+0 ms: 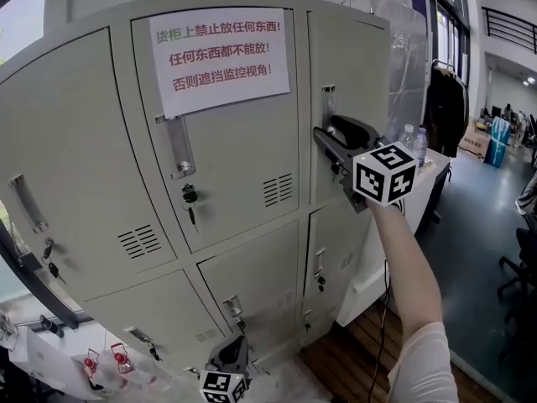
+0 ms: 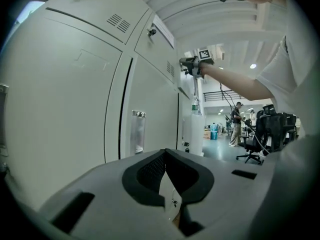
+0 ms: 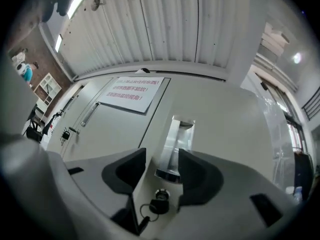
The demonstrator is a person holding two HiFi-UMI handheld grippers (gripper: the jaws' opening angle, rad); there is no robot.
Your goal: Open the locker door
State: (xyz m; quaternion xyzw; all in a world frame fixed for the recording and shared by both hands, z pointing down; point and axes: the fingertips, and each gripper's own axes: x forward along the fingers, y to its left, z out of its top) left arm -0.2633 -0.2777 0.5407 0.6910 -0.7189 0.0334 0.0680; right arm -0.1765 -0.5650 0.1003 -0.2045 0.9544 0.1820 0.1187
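Observation:
The grey locker bank fills the head view. Its upper right door (image 1: 357,74) is closed and has a clear upright handle (image 1: 328,106). My right gripper (image 1: 327,134) is raised to that door and is open. In the right gripper view its jaws stand either side of the handle's lower end (image 3: 170,156), and I cannot tell whether they touch it. Just below the handle, a lock with a key and ring (image 3: 158,203) hangs between the jaws. My left gripper (image 1: 233,349) is held low in front of the bottom lockers, shut with nothing in it.
A white paper notice (image 1: 220,57) is taped to the upper middle door, which has its own handle and key (image 1: 190,196). A white table with bottles (image 1: 416,145) stands right of the lockers. Office chairs (image 2: 260,136) and people are further off in the room.

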